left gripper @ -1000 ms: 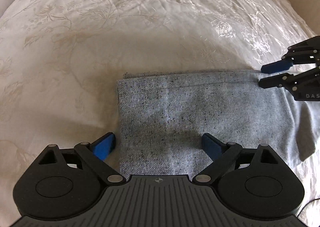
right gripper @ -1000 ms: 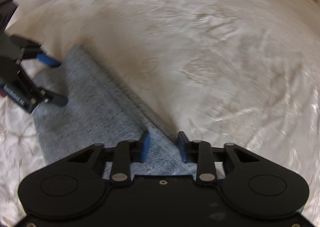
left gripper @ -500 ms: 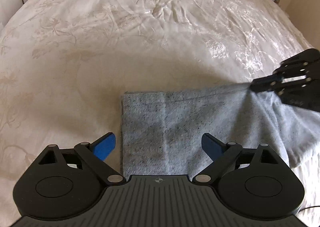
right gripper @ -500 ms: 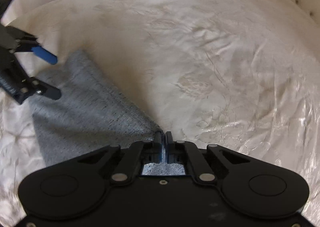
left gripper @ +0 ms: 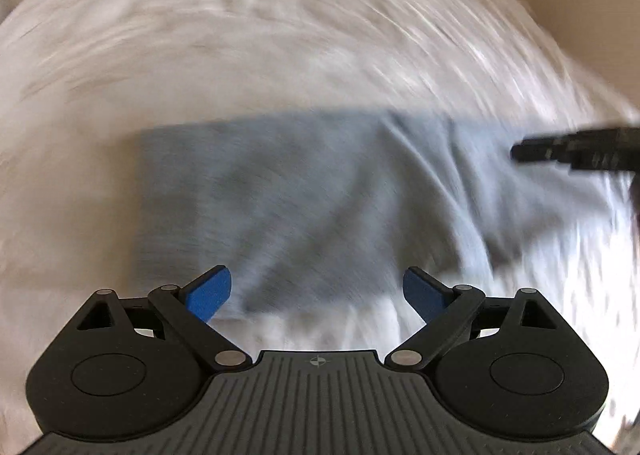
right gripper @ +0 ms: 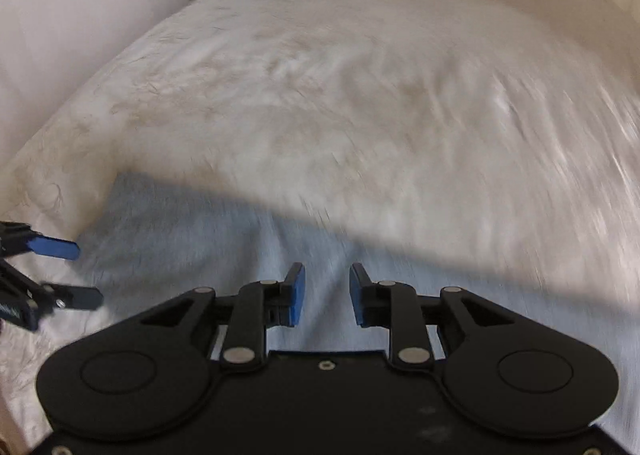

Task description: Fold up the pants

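Presently: grey pants (left gripper: 304, 199), folded into a rough rectangle, lying on the cream bedspread (right gripper: 360, 95), right portion creased. Right gripper (right gripper: 327, 293), clamped on the fabric edge half a second ago, now has its jaws parted with nothing between them, above the cloth. Left gripper (left gripper: 316, 291), jaws wide apart as before, now hovers at the near edge; both views blurred.

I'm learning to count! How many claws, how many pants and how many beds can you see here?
Black claws with blue pads: 2, left claw and right claw, both open.
Grey fabric pants: 1, lying flat.
Bed with cream flowered bedspread: 1.
Total: 4.
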Demonstrator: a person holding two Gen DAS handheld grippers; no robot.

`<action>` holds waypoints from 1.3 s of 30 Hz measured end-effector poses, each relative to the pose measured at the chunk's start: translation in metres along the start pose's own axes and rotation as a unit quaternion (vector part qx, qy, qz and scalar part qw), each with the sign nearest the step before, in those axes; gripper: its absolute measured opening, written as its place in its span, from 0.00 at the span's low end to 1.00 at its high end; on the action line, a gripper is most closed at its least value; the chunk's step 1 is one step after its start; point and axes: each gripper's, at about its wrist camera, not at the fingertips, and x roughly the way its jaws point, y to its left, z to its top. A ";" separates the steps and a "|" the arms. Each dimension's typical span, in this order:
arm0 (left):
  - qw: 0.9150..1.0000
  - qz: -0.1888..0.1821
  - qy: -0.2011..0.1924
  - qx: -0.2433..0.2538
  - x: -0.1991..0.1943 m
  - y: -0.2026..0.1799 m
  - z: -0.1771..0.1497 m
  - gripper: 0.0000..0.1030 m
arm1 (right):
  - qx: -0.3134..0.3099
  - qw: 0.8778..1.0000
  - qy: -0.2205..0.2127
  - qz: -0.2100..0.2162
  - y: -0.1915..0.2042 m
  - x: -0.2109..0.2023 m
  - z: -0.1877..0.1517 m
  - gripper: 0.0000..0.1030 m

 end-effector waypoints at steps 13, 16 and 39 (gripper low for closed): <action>0.989 0.072 0.052 0.122 0.053 0.014 0.030 0.93 | 0.136 0.984 0.059 -0.103 -0.052 -0.071 -0.138 0.32; 0.990 0.089 0.034 0.106 0.039 0.000 0.030 0.92 | 0.151 0.979 0.049 -0.129 -0.066 -0.087 -0.153 0.34; 0.999 -0.029 0.026 0.022 0.061 -0.280 0.003 0.92 | 0.047 0.992 0.034 -0.108 -0.252 -0.070 -0.149 0.43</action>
